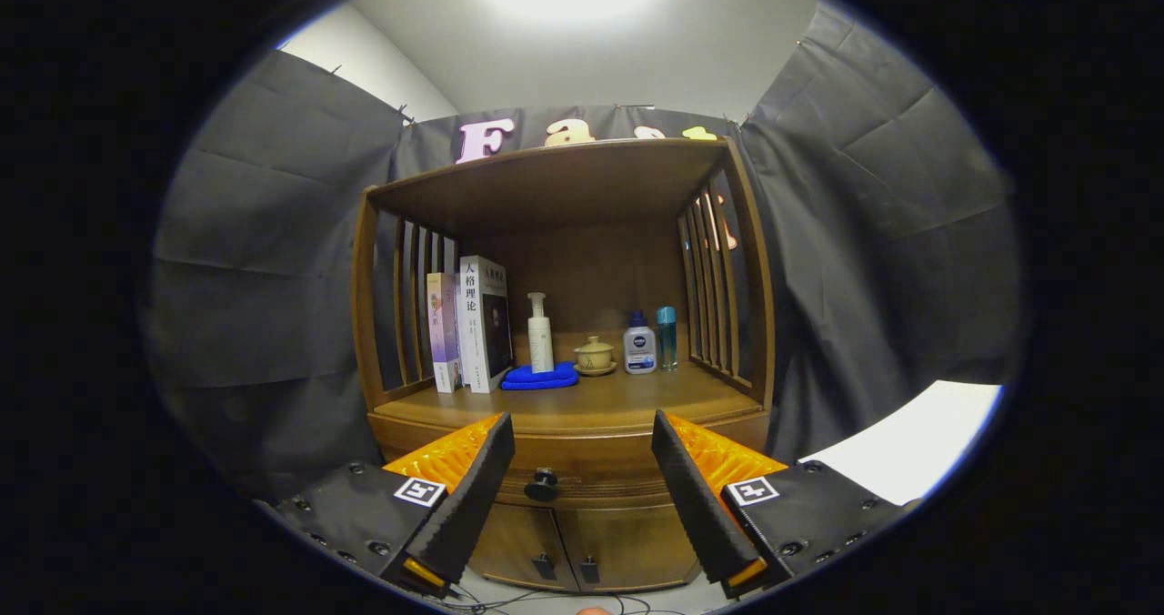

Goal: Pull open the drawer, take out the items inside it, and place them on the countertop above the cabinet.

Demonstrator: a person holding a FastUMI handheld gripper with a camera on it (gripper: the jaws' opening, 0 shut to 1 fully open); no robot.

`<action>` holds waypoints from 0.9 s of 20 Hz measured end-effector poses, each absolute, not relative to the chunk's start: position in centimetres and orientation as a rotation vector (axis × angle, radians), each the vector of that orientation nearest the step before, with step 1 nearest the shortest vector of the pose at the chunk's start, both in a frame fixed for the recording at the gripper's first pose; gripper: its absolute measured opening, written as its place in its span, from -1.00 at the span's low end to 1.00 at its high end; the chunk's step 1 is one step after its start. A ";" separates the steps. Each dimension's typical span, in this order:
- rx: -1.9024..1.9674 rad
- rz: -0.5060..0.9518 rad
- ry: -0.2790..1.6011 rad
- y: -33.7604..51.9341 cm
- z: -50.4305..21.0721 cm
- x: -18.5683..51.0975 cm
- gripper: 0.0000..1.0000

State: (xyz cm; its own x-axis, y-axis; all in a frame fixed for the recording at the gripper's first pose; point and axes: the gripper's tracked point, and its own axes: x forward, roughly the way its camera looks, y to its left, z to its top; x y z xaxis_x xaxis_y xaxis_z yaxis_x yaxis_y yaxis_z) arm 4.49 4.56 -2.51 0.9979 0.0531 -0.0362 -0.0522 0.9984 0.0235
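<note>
Wooden cabinet [564, 415], drawer knob [541, 484] between open gripper [582, 433] fingers

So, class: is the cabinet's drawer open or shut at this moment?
Shut. The drawer front sits flush with the cabinet, its knob untouched between the open gripper jaws.
</note>
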 end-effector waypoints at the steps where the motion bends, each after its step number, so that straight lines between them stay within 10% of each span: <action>1: 0.022 0.058 0.043 4.9 -2.9 5.0 0.93; 18: 0.054 0.131 0.208 10.3 -14.9 14.3 0.93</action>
State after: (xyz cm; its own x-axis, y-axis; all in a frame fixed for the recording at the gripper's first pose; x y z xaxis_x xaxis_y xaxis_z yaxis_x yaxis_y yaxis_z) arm 14.30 10.35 -14.88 0.9699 0.1352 -0.2025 -0.1240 0.9900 0.0668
